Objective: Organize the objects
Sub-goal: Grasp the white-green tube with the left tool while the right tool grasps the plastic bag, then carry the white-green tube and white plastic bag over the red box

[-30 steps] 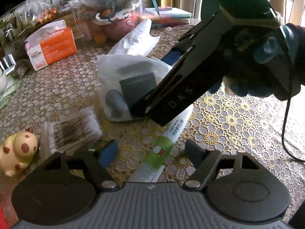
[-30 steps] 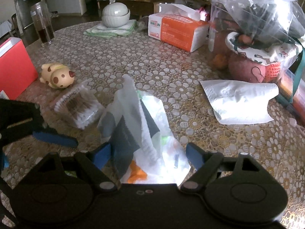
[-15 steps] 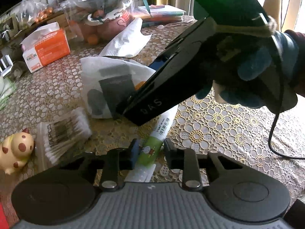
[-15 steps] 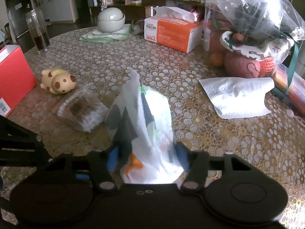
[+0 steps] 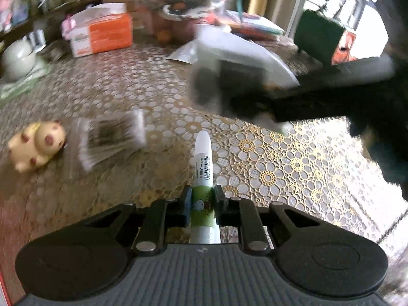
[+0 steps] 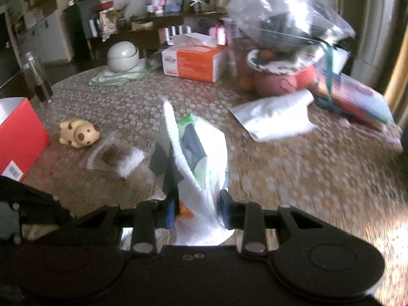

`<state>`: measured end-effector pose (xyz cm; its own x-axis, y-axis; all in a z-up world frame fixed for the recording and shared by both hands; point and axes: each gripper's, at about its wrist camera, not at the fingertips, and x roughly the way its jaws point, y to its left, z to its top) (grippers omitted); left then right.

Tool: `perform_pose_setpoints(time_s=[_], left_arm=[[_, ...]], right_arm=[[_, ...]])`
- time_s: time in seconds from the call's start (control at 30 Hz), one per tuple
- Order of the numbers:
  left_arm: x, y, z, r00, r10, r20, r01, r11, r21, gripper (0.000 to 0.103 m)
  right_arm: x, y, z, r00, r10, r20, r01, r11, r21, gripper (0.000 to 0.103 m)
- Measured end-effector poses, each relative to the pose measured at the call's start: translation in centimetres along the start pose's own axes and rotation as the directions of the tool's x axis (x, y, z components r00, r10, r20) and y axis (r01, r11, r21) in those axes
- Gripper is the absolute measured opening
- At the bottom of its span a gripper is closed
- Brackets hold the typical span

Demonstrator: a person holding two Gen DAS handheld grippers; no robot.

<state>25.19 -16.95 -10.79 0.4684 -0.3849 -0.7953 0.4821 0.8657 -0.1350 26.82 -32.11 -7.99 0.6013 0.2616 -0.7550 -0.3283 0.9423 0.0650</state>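
Note:
My left gripper [image 5: 202,201] is shut on a white and green tube [image 5: 202,163], which points forward above the lace-covered table. My right gripper [image 6: 197,207] is shut on a white plastic bag [image 6: 199,153] with dark and orange items inside, held upright off the table. In the left wrist view the bag [image 5: 239,76] and the right gripper [image 5: 255,104] are blurred at the upper right. A clear pack of cotton swabs [image 5: 109,137] and a yellow spotted toy [image 5: 35,145] lie to the left; they also show in the right wrist view, swabs [image 6: 117,158], toy [image 6: 79,132].
An orange tissue box [image 6: 193,61], a white lidded bowl [image 6: 122,56], a flat white bag [image 6: 275,117], a large clear bag over fruit [image 6: 280,30] and colourful packs [image 6: 352,97] stand at the back. A red box [image 6: 17,132] is at the left edge.
My left gripper closed on the tube and lifted it. My right gripper closed on the white bag and raised it off the table, moving right.

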Motion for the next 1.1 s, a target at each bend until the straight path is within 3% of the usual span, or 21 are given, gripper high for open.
perform_pose_setpoints(time_s=[0.27, 0.57, 1.1], left_arm=[[-3.3, 0.2, -1.5, 0.999, 0.007, 0.041, -0.003, 0.994, -0.106, 0.016], [-8.5, 0.6, -3.5, 0.996, 0.017, 0.087, -0.001, 0.984, -0.176, 0.016], [-18.0, 3.9, -6.8, 0.982, 0.077, 0.17, -0.038, 0.975, -0.219, 0.016]], right_arm=[[-3.7, 2.4, -2.8, 1.0, -0.015, -0.015, 0.016, 0.998, 0.066, 0.033], [-8.0, 6.1, -3.8, 1.0, 0.004, 0.013, -0.005, 0.994, 0.106, 0.033], [-12.4, 14.5, -3.6, 0.998, 0.016, 0.054, -0.018, 0.999, 0.042, 0.034]])
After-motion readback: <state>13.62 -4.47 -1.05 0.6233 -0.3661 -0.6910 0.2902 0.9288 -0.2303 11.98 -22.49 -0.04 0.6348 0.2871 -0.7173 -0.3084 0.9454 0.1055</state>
